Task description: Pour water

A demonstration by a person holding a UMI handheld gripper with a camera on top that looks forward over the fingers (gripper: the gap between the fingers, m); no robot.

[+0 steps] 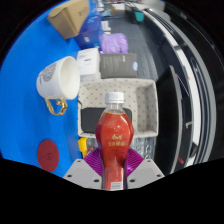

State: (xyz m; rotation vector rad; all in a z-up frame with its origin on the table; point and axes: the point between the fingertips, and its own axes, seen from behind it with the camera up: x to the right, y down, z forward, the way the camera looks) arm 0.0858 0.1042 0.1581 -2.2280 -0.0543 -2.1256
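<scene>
A blue table [30,90] is seen beyond the fingers, with a grey open-topped tray [140,100] just ahead of them. Between the fingers a bottle [113,140] with a red label and white cap is held upright, pressed by the pads [93,160] on both sides, so the gripper [113,168] is judged clenched on it. Ahead and to the left, a white mug [56,80] lies tilted, its mouth turned toward the fingers; no liquid can be made out in it. The bottle's contents cannot be told. For a clean pour, the cap would need removing and the mug standing upright; a slow tilt over its mouth is advised.
</scene>
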